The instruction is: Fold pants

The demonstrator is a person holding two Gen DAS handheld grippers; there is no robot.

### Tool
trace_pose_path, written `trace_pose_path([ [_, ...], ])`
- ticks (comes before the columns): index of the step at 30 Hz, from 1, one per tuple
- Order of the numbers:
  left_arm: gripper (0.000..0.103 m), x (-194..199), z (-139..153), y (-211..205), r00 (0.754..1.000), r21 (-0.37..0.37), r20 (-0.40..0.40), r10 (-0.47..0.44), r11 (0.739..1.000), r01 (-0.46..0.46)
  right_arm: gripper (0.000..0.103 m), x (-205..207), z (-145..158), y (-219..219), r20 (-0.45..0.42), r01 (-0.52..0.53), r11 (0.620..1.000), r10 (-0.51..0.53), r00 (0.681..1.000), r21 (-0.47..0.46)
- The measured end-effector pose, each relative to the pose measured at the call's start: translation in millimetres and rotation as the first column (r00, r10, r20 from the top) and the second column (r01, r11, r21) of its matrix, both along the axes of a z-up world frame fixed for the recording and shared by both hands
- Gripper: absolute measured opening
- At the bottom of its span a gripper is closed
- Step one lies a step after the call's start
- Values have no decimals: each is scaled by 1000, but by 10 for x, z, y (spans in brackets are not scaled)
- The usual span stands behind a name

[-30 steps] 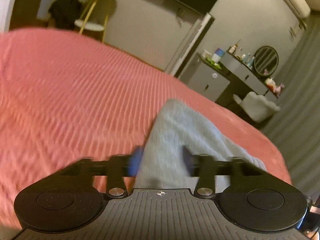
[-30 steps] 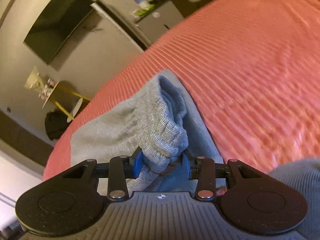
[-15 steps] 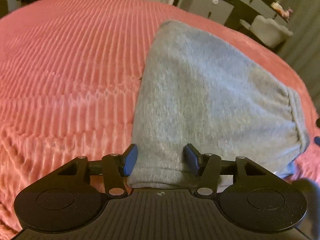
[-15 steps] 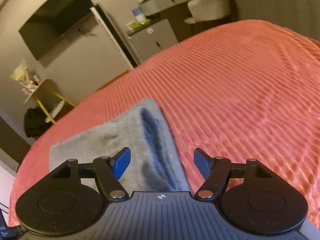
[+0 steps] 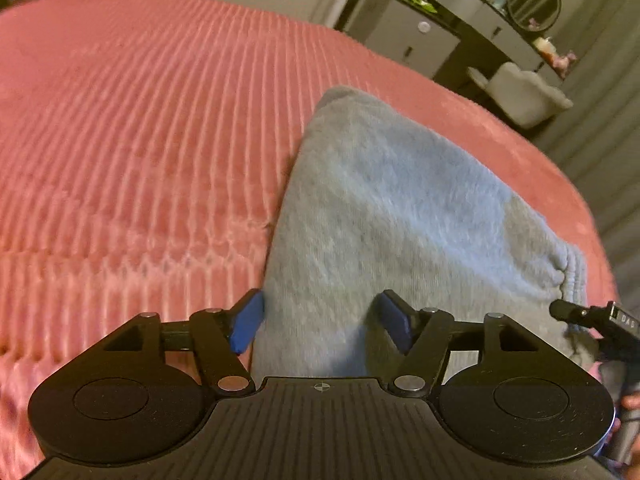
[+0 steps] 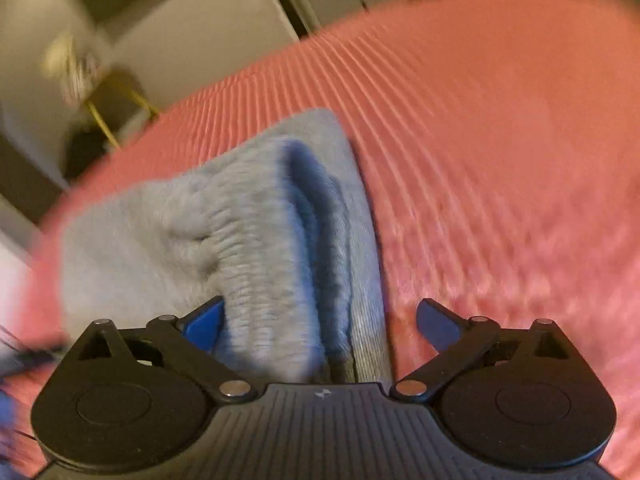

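- Nearest the lens, the left tool [image 5: 318, 318] stands spread wide with nothing gripped, its blue pads [image 5: 247, 322] straddling the near edge of the folded pants [image 5: 384, 216].
- The right tool [image 6: 320, 326] is likewise wide apart and grips nothing, hanging over the ribbed waistband [image 6: 256, 264] at the bundle's right end.
- The grey pants, a soft fleecy knit, lie as a thick rectangle on the near right part of the bed [image 5: 132, 128], layers stacked, one dark gap [image 6: 308, 200] showing.
- To finish well, judging from this: press the stack flat and square the edges without dragging layers.
- The pink bedspread is plush, ridged in fine parallel cords.
- Beyond, a dresser [image 5: 404, 36] and round mirror [image 5: 534, 0].
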State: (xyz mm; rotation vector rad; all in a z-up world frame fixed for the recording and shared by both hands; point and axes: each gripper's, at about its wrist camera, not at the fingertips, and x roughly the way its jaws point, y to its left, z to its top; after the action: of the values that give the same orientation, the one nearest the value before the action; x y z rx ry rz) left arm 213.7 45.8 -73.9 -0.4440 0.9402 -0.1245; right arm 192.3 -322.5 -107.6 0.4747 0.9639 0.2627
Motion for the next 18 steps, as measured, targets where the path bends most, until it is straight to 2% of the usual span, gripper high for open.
trace_pose_path([
  [2,70,93,-50,125,1000,-77,-11,-8,997,7,99,65,-39,-182,-15,-33,994,35,999,100],
  [5,77,219,-133,163,999,-153,-8,-36,988,34,99,112,-63,-210,5,-96,988,96,995,120],
  [8,82,377,-262,155,995,-234,-9,-104,967,99,99,188,-78,-197,19,-157,965,157,987,212],
  [9,83,422,-308,137,993,-241,-14,-121,964,114,96,221,-91,-175,14,-168,955,169,985,244],
  [11,83,525,-366,99,988,-241,-13,-153,960,146,83,308,-119,-107,19,-189,960,189,982,206],
  [12,80,581,-374,63,988,-240,-10,-153,960,146,82,320,-120,-86,22,-197,963,197,980,185],
  [13,66,614,-371,40,988,-245,-1,-156,958,151,80,343,-132,-74,33,-208,960,205,978,186],
  [15,49,662,-353,-25,984,-262,20,-175,949,174,68,394,-138,-26,23,-203,955,203,979,218],
  [16,44,643,-325,-44,983,-249,33,-178,951,181,64,416,-130,-50,13,-190,957,192,981,220],
  [18,37,595,-237,-76,981,-213,65,-185,957,195,57,339,-29,-1,21,-184,969,183,983,166],
])
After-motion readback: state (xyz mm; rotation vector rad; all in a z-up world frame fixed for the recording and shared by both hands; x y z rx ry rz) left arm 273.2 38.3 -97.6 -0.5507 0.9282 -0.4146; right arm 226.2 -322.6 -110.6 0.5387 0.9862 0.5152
